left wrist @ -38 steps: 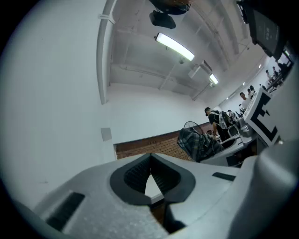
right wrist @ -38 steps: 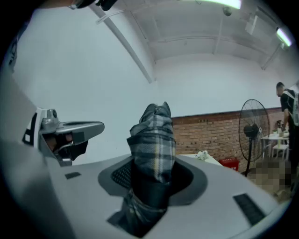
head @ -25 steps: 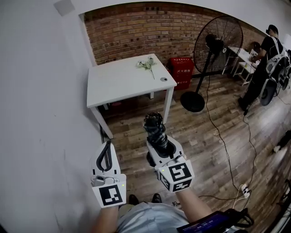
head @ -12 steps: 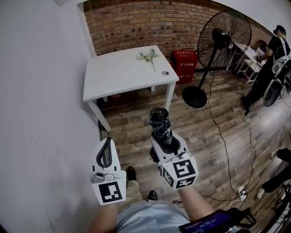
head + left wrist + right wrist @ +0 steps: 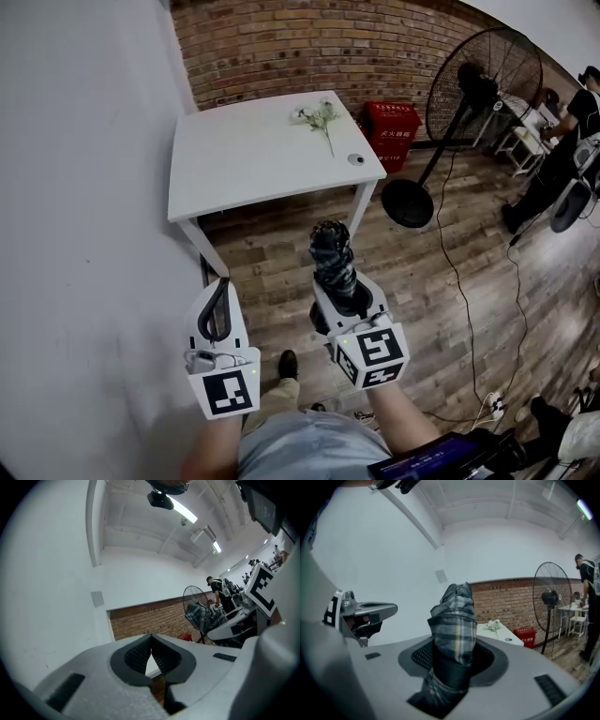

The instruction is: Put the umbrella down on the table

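Note:
A folded plaid umbrella (image 5: pixel 333 262) stands nearly upright between the jaws of my right gripper (image 5: pixel 345 292), which is shut on it; in the right gripper view the umbrella (image 5: pixel 452 634) fills the gap between the dark pads. My left gripper (image 5: pixel 216 314) is held level beside it on the left, its jaws closed together with nothing between them; its pads (image 5: pixel 151 660) meet at the tips. The white table (image 5: pixel 253 159) lies ahead, some way beyond both grippers, against the white wall.
On the table lie a sprig of white flowers (image 5: pixel 322 117) and a small round object (image 5: pixel 355 159). A red crate (image 5: pixel 391 133) stands by the brick wall. A standing fan (image 5: pixel 469 103) with its cable is at the right. A person (image 5: pixel 572 141) stands far right.
Both grippers and the view have moved forward toward the table, which now appears larger and closer. The umbrella stays held in the right gripper.

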### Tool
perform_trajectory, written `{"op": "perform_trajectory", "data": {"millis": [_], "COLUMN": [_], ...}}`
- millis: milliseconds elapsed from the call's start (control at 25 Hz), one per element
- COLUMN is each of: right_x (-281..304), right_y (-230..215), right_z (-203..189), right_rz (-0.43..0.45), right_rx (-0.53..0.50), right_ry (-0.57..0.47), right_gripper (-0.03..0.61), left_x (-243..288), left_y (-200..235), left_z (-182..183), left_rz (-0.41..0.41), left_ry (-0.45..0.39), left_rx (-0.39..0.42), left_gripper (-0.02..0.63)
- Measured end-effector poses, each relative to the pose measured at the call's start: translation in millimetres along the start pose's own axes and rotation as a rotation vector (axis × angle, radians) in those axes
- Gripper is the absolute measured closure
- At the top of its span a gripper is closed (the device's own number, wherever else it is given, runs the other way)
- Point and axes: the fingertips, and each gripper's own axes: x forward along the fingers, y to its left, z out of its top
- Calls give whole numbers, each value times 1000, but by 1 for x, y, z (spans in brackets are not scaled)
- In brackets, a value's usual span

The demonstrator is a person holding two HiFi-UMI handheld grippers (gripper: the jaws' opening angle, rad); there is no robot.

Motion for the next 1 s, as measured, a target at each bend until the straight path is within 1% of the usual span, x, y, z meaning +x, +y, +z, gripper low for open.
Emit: {"op": "perform_trajectory", "data": {"millis": [280,520,680,1000], "right_x": [79,121,142,173], "right_y": [-4,-6,-11,-31], "right_z": [33,61,69,81], "right_rz": [-21,-40,-52,-66], "right_rx": [-18,-41,-50,-61], "right_ry": [-35,-74,-89,-105], "right_gripper": [393,393,393,393], "left_x": [71,114,135,175], "left_y": [50,83,90,90], "left_z": [0,7,4,-7], "left_rz": [-10,-13,-26,-52], "left_ry": [-45,-88,-108,-98], "left_rx": [-7,-4,-2,3], "left_gripper": [606,606,606,606]}}
